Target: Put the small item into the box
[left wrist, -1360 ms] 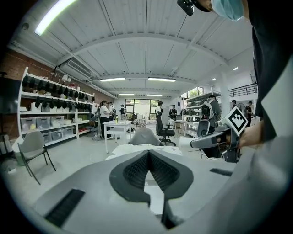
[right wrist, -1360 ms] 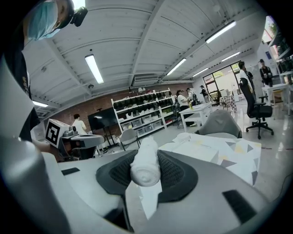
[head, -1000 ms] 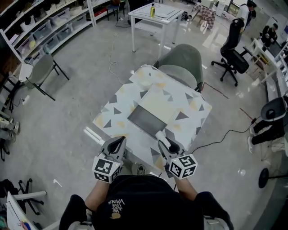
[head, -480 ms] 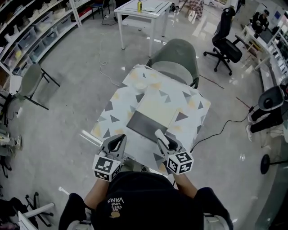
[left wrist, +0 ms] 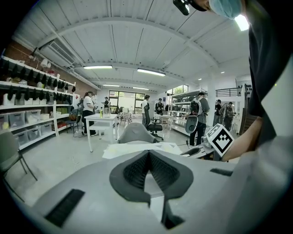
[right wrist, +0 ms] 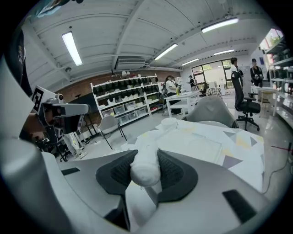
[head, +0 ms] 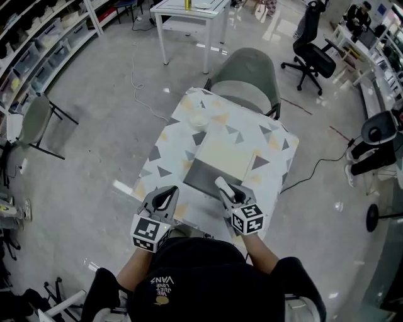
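A flat box lies in the middle of the patterned table, with a cream panel and a dark grey panel nearer me. My right gripper is shut on a small white cylindrical roll and holds it just over the box's near right corner. In the right gripper view the roll sits between the dark pads, and the box lies ahead on the table. My left gripper hovers at the table's near left edge. Its jaws meet at the tips with nothing between them.
A small white bowl stands at the table's far left, seen too as a small white bowl ahead of the right gripper. A grey chair is tucked in at the far side. A white table and office chairs stand beyond.
The head view has drifted, so the table sits a little lower and to the right. My right gripper with the roll has edged forward to the box's near corner. The left gripper has hardly moved.
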The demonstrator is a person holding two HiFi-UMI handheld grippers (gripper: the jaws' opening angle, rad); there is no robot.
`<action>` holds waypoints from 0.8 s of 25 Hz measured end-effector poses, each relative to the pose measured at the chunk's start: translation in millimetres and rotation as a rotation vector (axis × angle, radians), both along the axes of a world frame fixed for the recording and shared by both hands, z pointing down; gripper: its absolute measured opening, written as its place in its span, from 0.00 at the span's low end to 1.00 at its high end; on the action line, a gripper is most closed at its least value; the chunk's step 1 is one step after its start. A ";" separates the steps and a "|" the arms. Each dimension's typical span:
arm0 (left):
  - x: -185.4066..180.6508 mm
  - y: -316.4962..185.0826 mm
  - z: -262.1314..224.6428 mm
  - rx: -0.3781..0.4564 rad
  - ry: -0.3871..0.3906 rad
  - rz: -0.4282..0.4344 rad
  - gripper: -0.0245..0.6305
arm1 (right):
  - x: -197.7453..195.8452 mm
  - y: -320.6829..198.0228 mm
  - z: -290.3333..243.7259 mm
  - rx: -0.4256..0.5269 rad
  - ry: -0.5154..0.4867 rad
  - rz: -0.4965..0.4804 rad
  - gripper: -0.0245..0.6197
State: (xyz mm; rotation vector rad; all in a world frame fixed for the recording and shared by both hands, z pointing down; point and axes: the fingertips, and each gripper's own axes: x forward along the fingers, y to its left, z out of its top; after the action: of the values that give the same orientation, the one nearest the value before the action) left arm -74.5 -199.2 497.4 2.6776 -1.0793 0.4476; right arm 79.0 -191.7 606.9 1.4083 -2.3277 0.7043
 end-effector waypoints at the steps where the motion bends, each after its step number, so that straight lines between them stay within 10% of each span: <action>1: -2.7 -2.6 1.5 -0.002 -0.002 0.001 0.05 | -2.7 -4.2 5.8 -0.009 0.007 -0.006 0.23; 20: -49.4 -29.9 24.5 -0.069 -0.001 -0.091 0.05 | -37.8 -61.2 113.6 -0.198 0.137 -0.127 0.23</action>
State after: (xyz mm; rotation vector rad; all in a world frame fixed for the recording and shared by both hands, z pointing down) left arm -123.9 -229.1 521.9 2.5569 -1.1581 0.4603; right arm 41.2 -252.8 720.5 1.1743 -2.1543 0.7534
